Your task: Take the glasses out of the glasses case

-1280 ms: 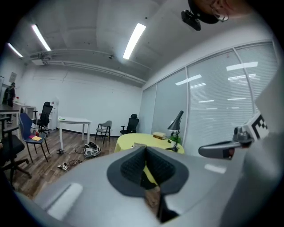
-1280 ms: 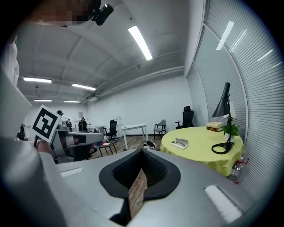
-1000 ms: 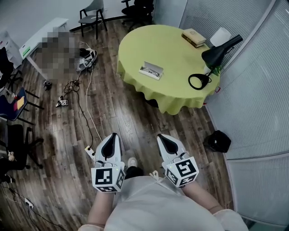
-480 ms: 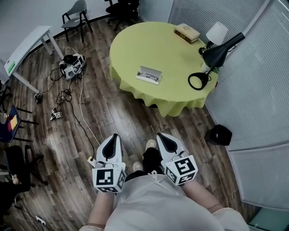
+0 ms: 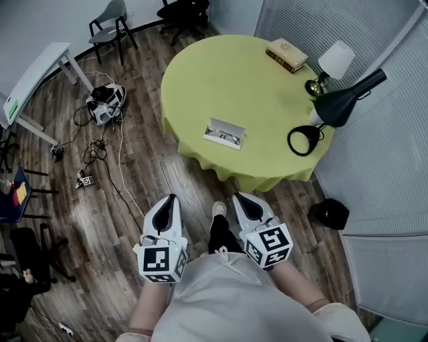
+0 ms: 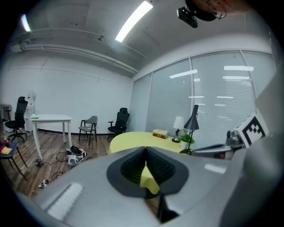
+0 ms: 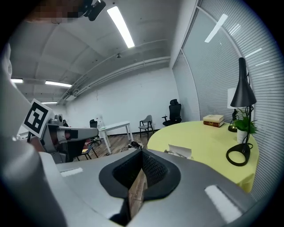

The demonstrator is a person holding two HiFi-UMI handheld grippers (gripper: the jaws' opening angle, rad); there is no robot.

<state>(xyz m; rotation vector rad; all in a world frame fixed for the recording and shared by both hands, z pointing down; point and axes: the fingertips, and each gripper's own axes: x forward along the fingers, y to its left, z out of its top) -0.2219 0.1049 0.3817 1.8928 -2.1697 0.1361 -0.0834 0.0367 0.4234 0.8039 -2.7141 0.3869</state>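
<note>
An open white glasses case lies near the front edge of the round table with the yellow-green cloth, and a dark pair of glasses shows faintly inside it. The right gripper view shows the same case some way ahead on the table. Held low over the wooden floor in front of the person, my left gripper and my right gripper are both well short of the table. Each is shut with nothing between the jaws, as the left gripper and the right gripper also show in their own views.
On the table's far side sit a book, a white-shaded lamp and a black desk lamp. A black bag lies on the floor right of the table. Cables and gear, chairs and a white desk stand at left.
The table and the case have come nearer and lower in the head view as the person walks toward them. Both grippers stay shut in the same pose.
</note>
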